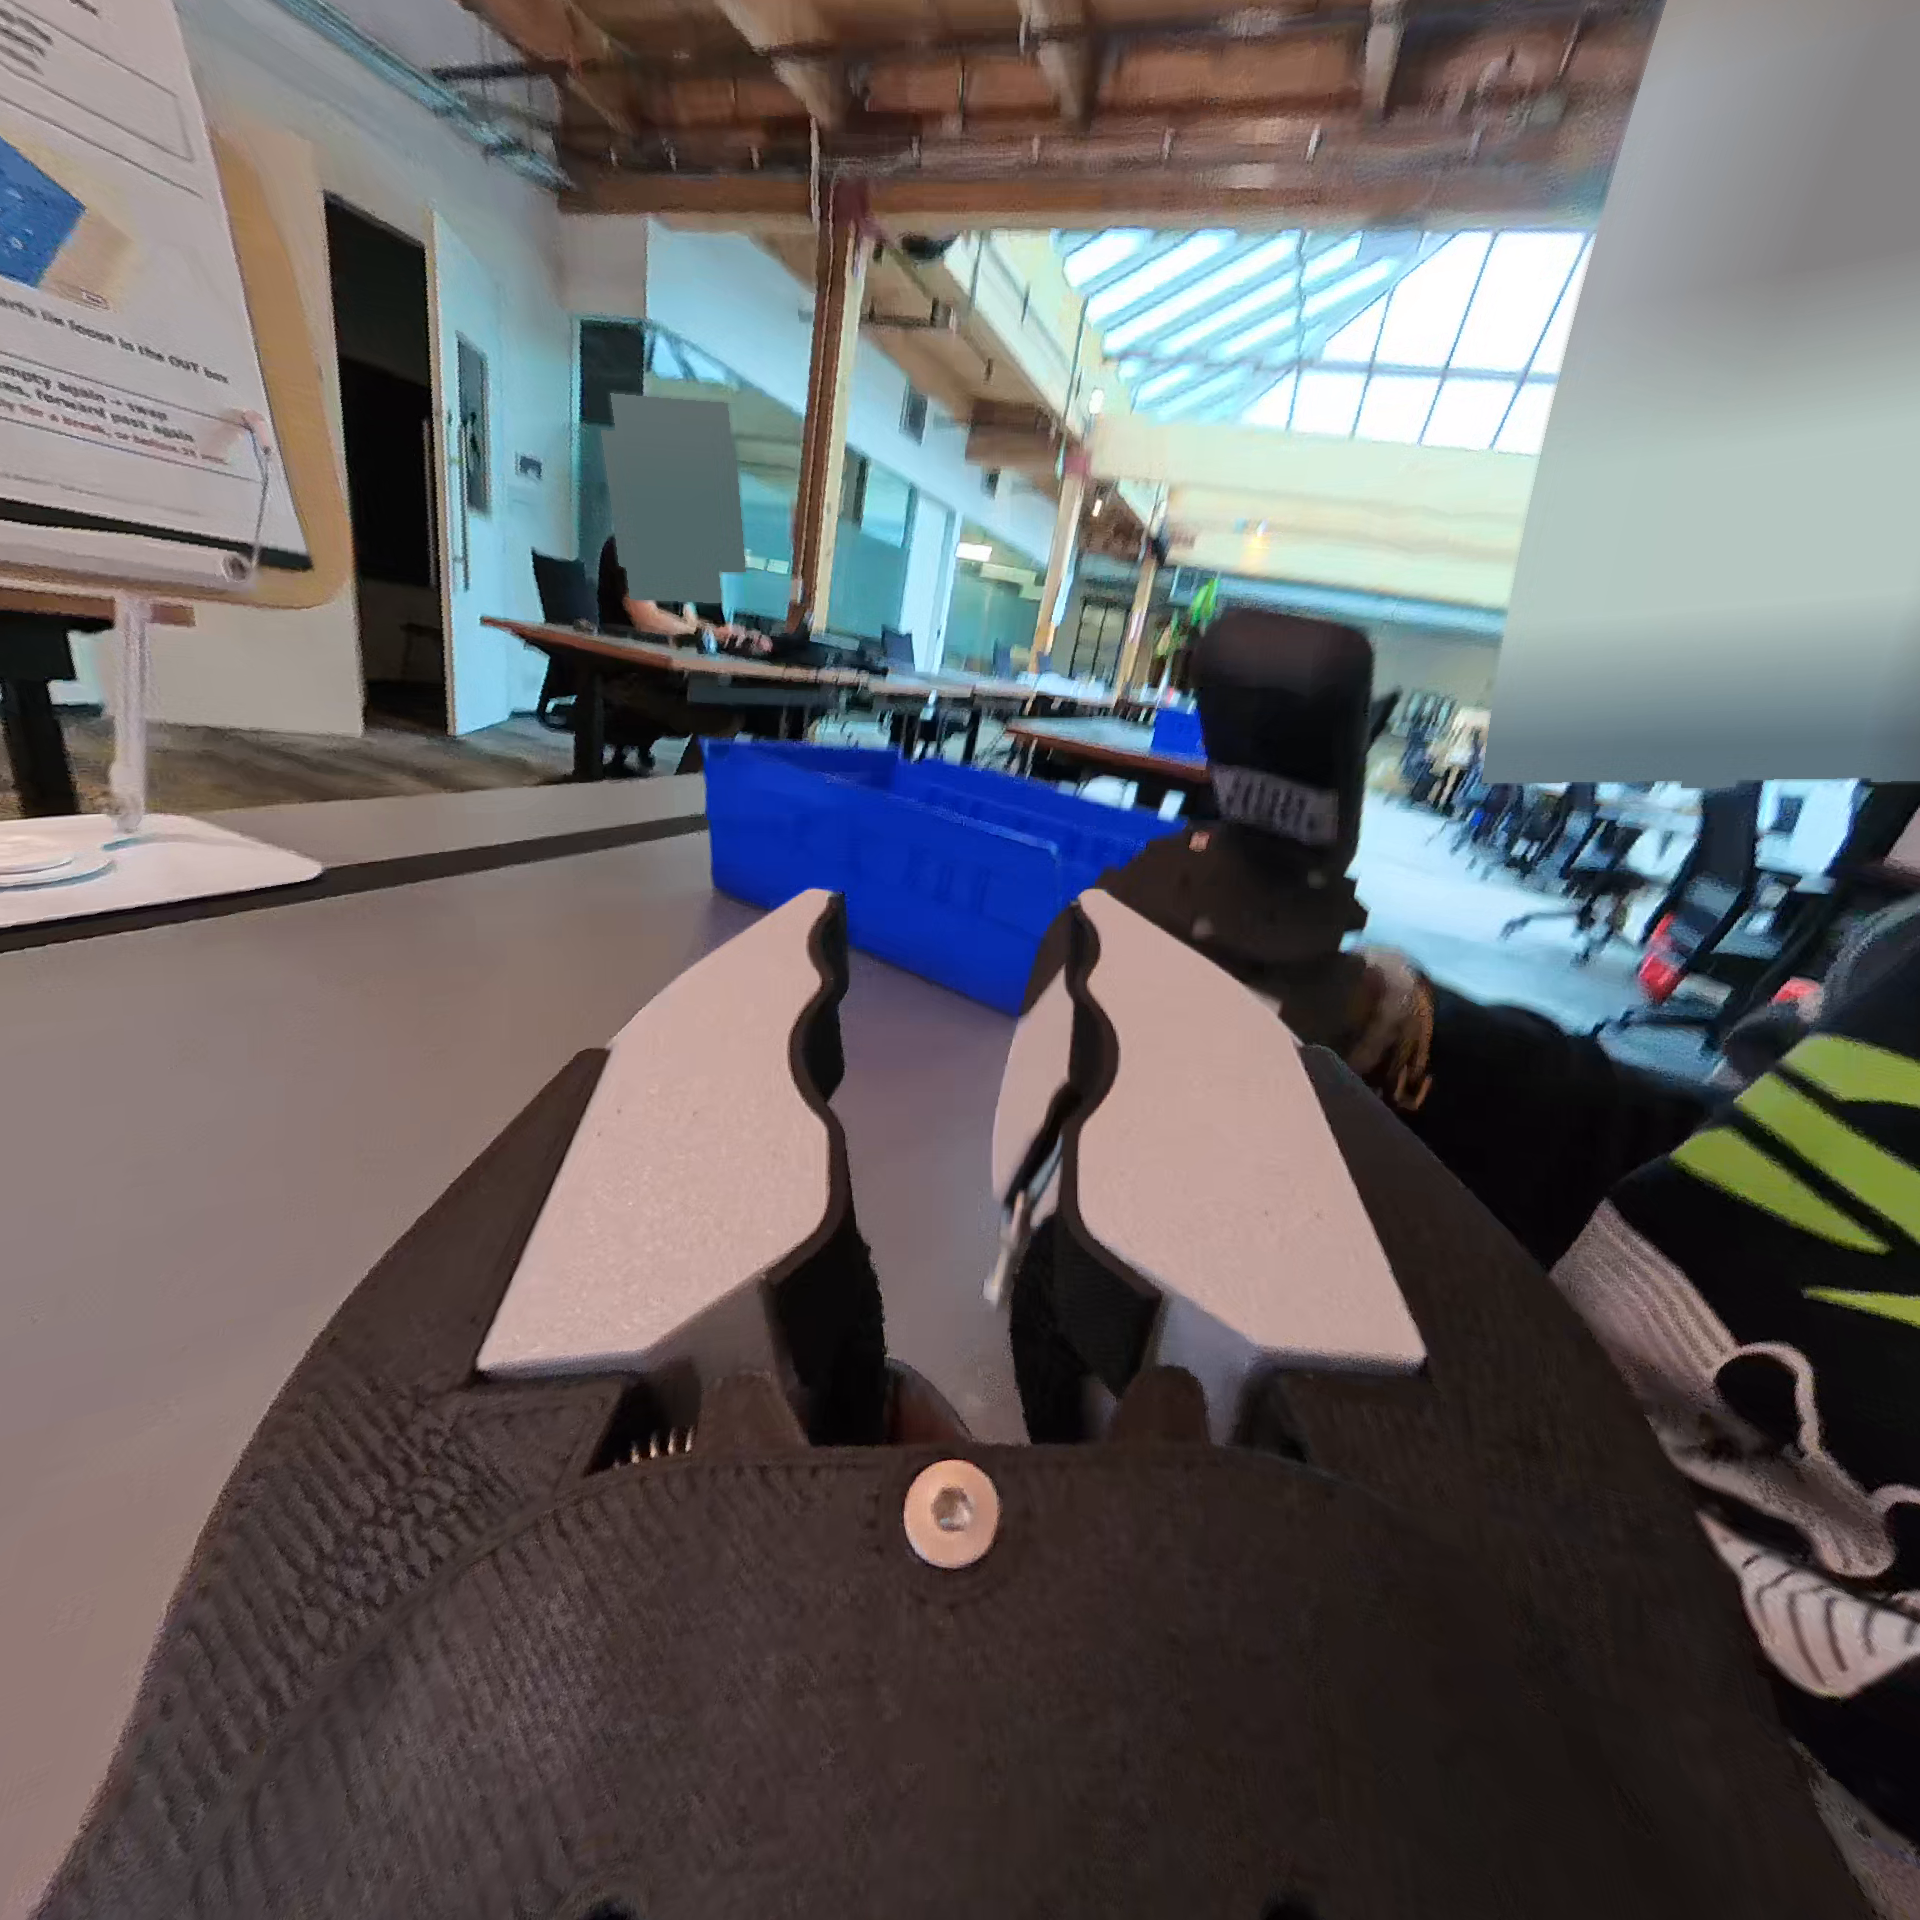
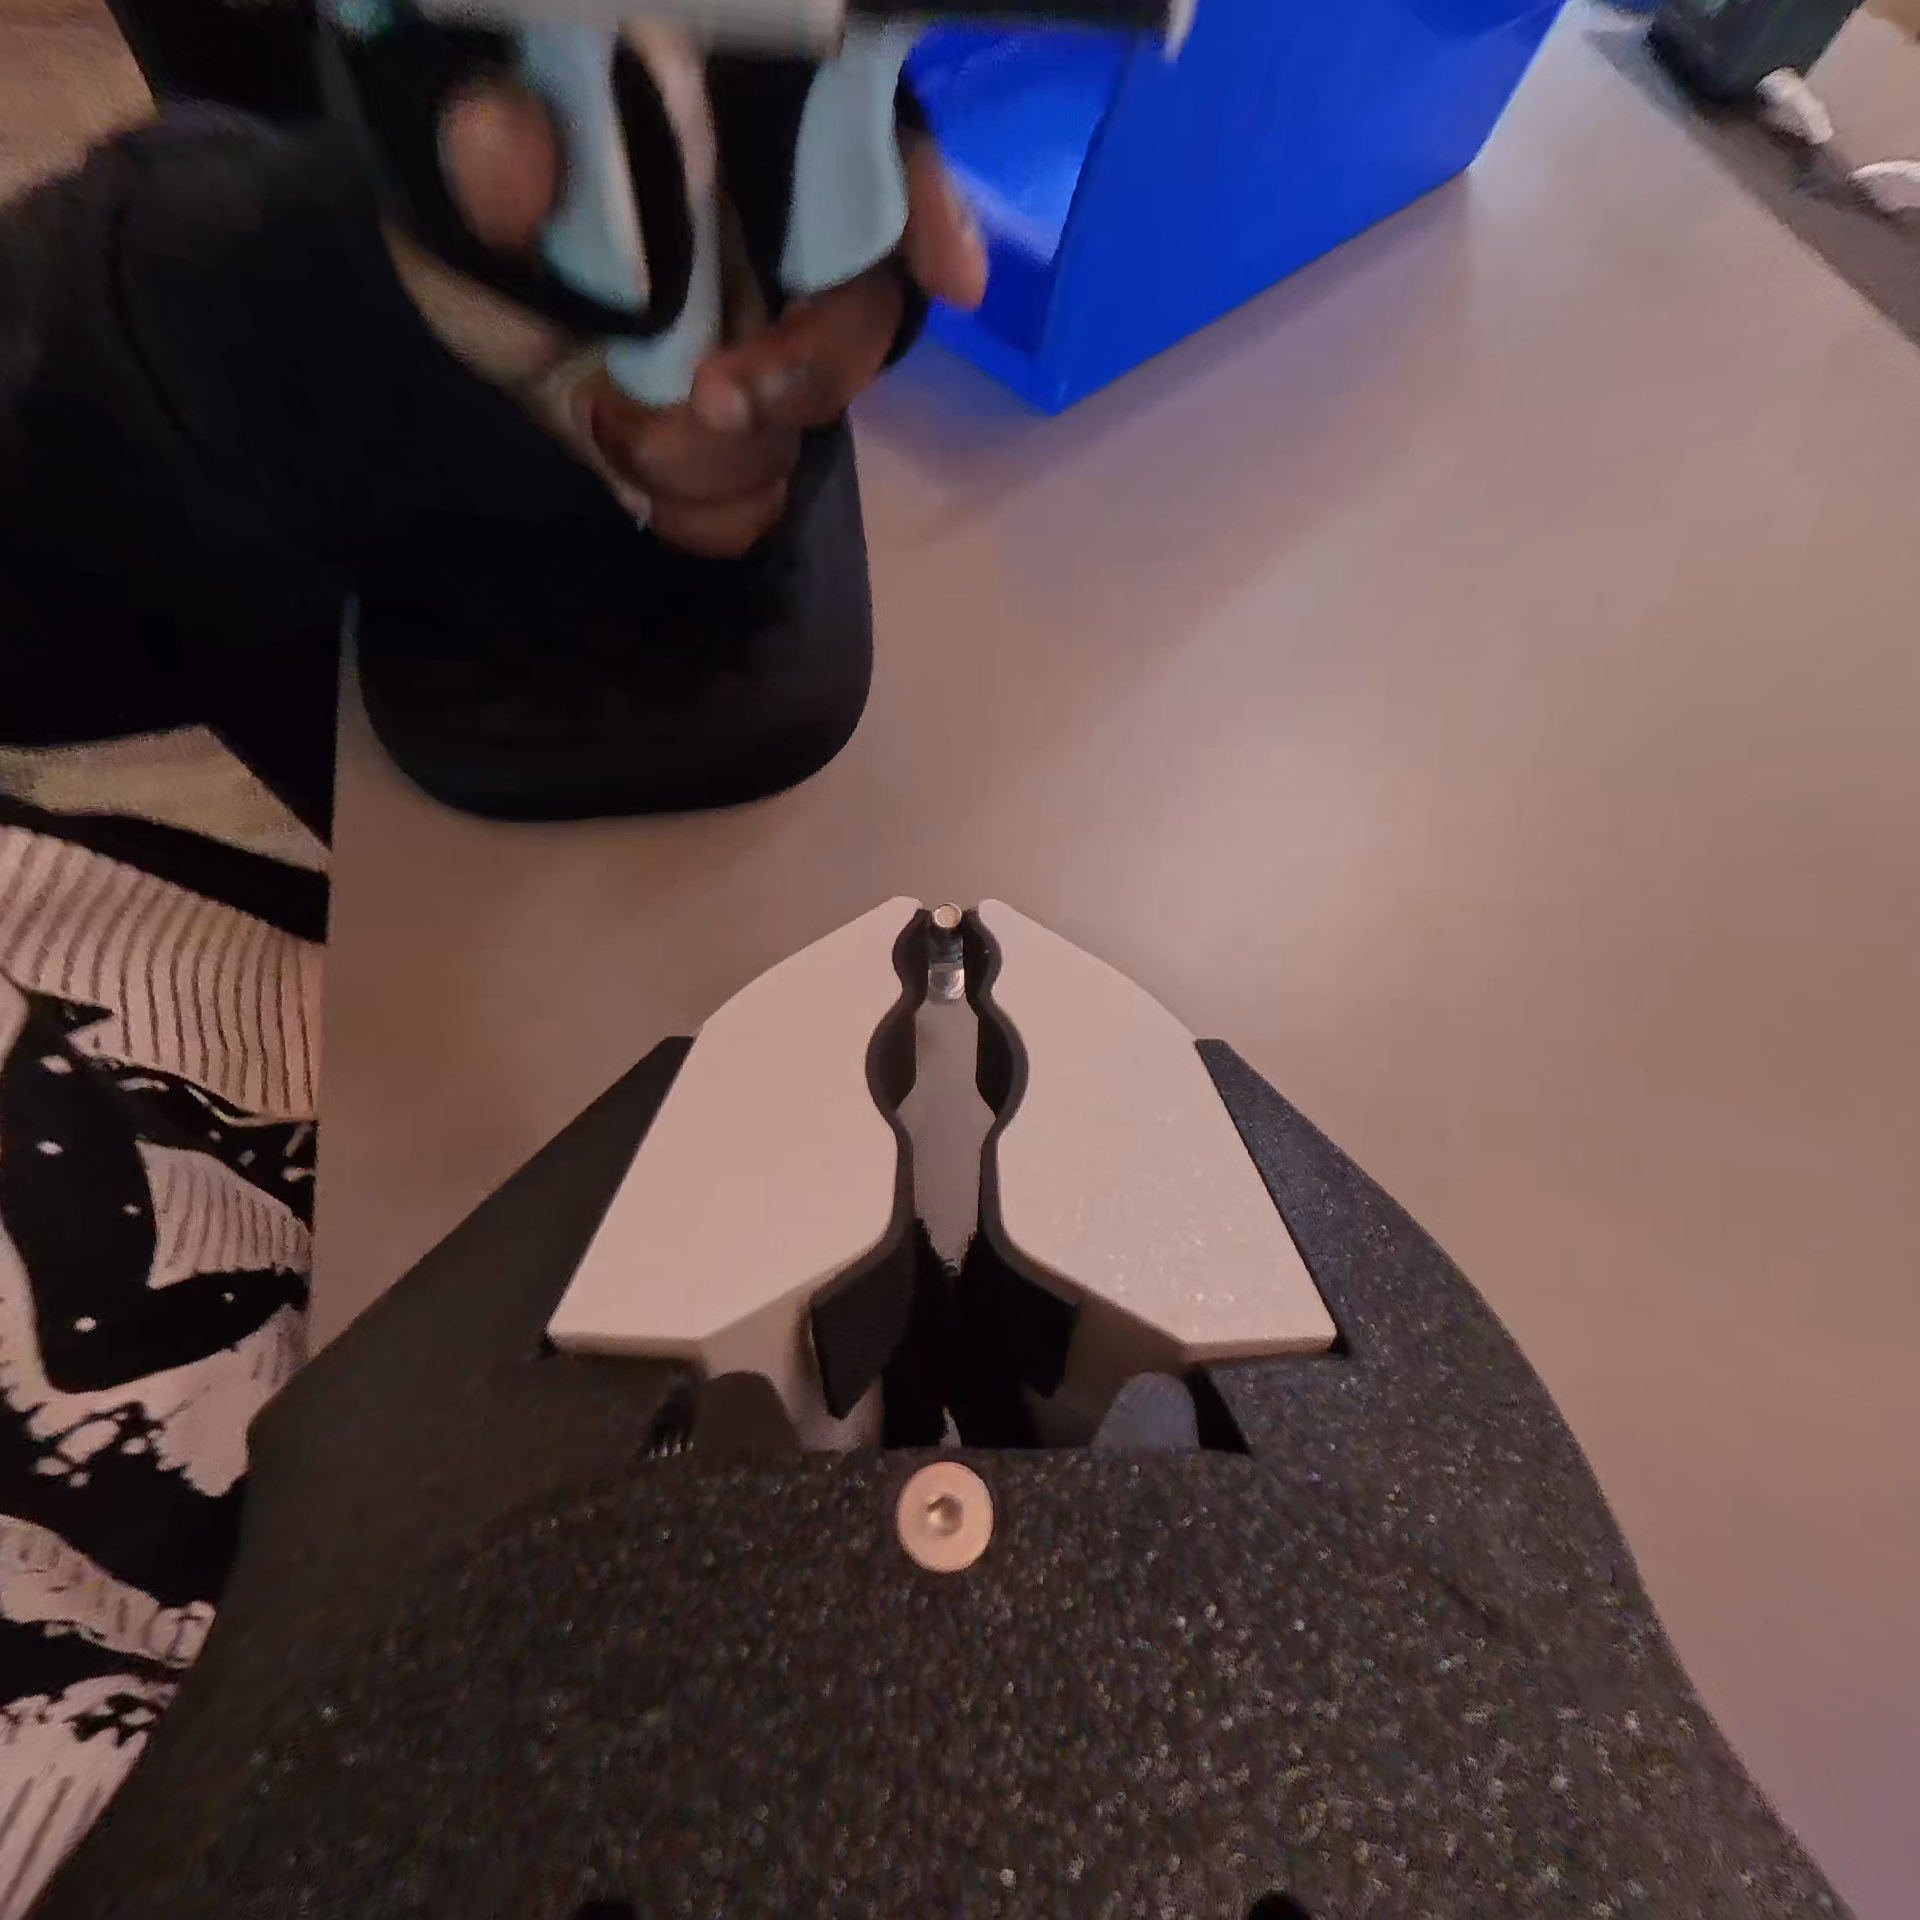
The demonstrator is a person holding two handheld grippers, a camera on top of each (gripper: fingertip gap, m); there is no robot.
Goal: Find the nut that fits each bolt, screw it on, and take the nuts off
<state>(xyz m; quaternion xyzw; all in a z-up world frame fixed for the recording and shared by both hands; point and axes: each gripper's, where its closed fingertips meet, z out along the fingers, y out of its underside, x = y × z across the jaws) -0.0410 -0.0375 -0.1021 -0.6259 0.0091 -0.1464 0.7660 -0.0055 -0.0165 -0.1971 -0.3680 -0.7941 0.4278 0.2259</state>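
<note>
My right gripper (image 2: pixel 945 914) is shut on a small silver bolt (image 2: pixel 945 940). The bolt stands upright between the fingertips, just above the grey table (image 2: pixel 1351 727), with its end face toward the camera. My left gripper (image 1: pixel 956 914) is open, with nothing between its pads, low over the table (image 1: pixel 312 1091) and pointing at a blue bin (image 1: pixel 894 873). In the right wrist view the left gripper (image 2: pixel 727 301) is blurred at the top left, held by a hand, with its fingers apart. No nut is in view.
The blue bin (image 2: pixel 1195 187) stands on the table past both grippers. A sign on a clear stand (image 1: pixel 125 312) is at the far left. The right gripper's black body (image 1: pixel 1278 748) rises beside the bin. A person's patterned sleeve (image 2: pixel 125 1143) lies at the left edge. Spacing between my two grippers at the tips: around 11 cm.
</note>
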